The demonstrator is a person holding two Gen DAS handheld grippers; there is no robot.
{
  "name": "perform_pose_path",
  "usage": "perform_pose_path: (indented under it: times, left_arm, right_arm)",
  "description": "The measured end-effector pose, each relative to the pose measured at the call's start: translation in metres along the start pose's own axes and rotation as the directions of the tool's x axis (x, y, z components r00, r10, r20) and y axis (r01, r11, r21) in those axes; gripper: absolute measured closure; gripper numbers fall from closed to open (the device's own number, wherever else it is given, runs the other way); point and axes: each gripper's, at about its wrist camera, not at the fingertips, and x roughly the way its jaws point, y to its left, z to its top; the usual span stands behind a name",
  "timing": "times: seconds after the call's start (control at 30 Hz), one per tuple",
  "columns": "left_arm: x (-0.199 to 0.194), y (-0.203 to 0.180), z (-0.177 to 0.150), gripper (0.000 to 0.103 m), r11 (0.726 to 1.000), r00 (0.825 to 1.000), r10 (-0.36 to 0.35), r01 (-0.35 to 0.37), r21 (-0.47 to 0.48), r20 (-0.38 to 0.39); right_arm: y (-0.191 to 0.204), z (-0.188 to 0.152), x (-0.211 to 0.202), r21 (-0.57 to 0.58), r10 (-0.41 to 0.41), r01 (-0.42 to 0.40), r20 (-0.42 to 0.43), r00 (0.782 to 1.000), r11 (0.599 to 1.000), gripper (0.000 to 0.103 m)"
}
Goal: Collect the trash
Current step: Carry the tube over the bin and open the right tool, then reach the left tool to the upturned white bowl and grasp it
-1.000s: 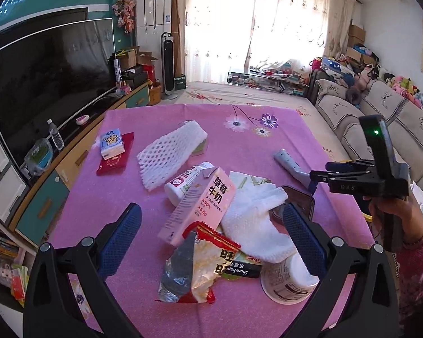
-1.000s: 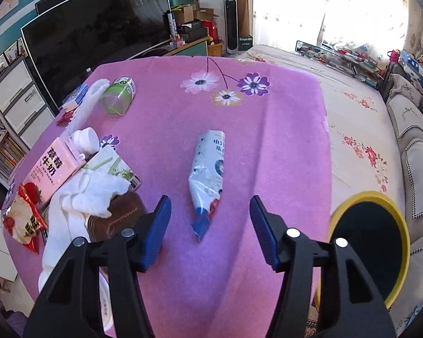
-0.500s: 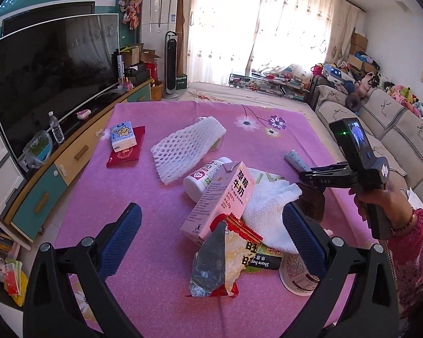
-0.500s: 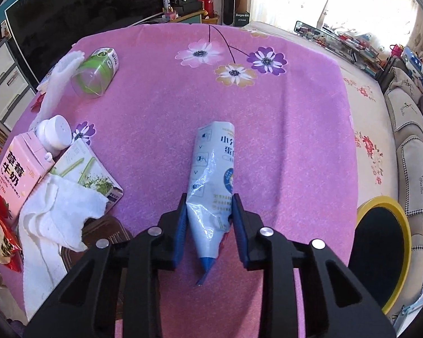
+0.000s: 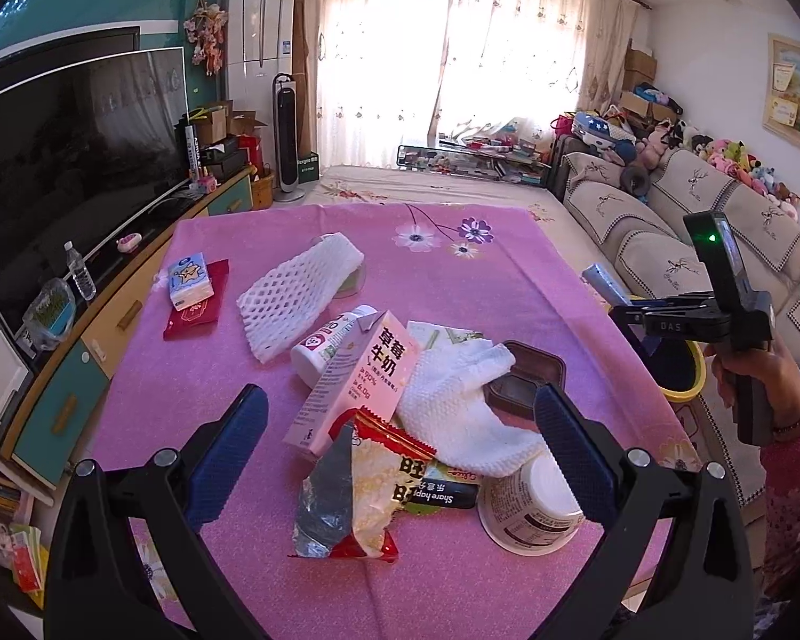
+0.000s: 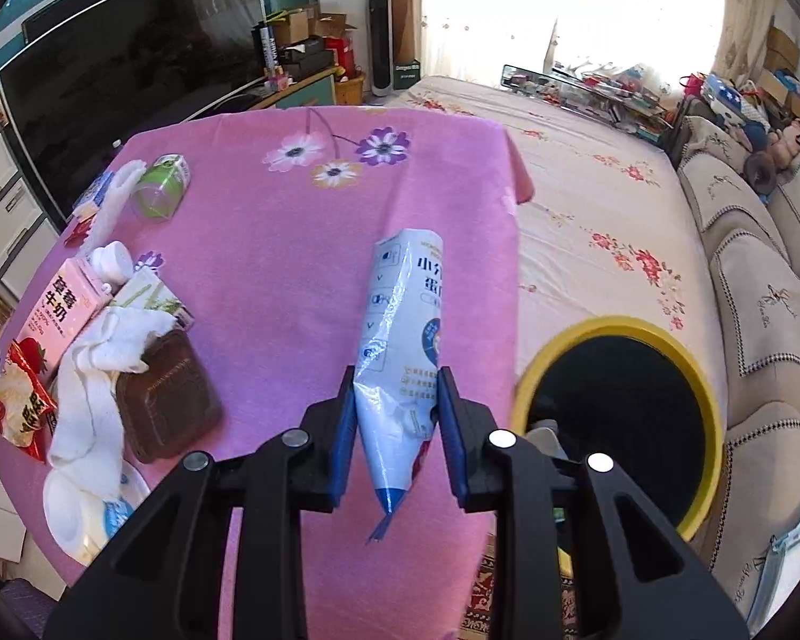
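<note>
My right gripper (image 6: 397,400) is shut on a blue and white snack bag (image 6: 405,330) and holds it above the table's right edge, beside the yellow-rimmed trash bin (image 6: 621,405) on the floor. In the left wrist view the right gripper (image 5: 621,314) with the bag's end (image 5: 600,282) shows at the right. My left gripper (image 5: 400,448) is open and empty above a trash pile: a pink milk carton (image 5: 357,384), a red snack wrapper (image 5: 362,490), a white cloth (image 5: 458,405) and a paper cup (image 5: 528,506).
The pink table (image 5: 453,277) also holds a white foam net (image 5: 298,293), a white bottle (image 5: 330,341), a brown box (image 5: 528,378), a tissue pack (image 5: 189,280) on a red packet and a green cup (image 6: 162,186). A TV stands left, a sofa right.
My right gripper closed on the snack bag, lifted it off the table and carried it right toward the bin. The left gripper rose and pulled back a little.
</note>
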Motion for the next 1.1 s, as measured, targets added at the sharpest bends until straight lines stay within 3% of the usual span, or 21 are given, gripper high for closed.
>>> perform_pose_path:
  times: [0.27, 0.43, 0.53, 0.63, 0.87, 1.1]
  left_arm:
    - [0.001, -0.019, -0.002, 0.005, 0.999, 0.999, -0.031, 0.032, 0.032, -0.009]
    - [0.001, -0.028, -0.002, 0.005, 0.998, 0.999, -0.040, 0.041, 0.048, -0.010]
    - [0.000, -0.032, -0.002, 0.005, 0.997, 0.999, -0.044, 0.045, 0.057, -0.010]
    - [0.000, -0.035, -0.001, 0.005, 0.997, 0.999, -0.050, 0.051, 0.065, -0.012]
    - [0.005, -0.048, -0.008, 0.005, 0.996, 0.998, -0.049, 0.051, 0.073, -0.033]
    - [0.029, -0.089, -0.033, 0.005, 0.992, 0.992, -0.070, 0.081, 0.095, -0.106]
  right_arm:
    - [-0.102, -0.034, 0.011, 0.163, -0.121, 0.130, -0.067, 0.990, 0.978, 0.076]
    - [-0.136, -0.045, 0.029, 0.206, -0.142, 0.163, -0.115, 0.983, 0.965, 0.076]
    - [-0.144, -0.048, 0.040, 0.221, -0.141, 0.170, -0.138, 0.980, 0.960, 0.073]
    - [-0.147, -0.049, 0.042, 0.248, -0.156, 0.185, -0.134, 0.979, 0.951, 0.055]
    - [-0.133, -0.056, 0.017, 0.224, -0.189, 0.203, -0.082, 0.979, 0.953, 0.054]
    - [-0.117, -0.059, -0.008, 0.191, -0.155, 0.154, -0.013, 0.988, 0.969, 0.052]
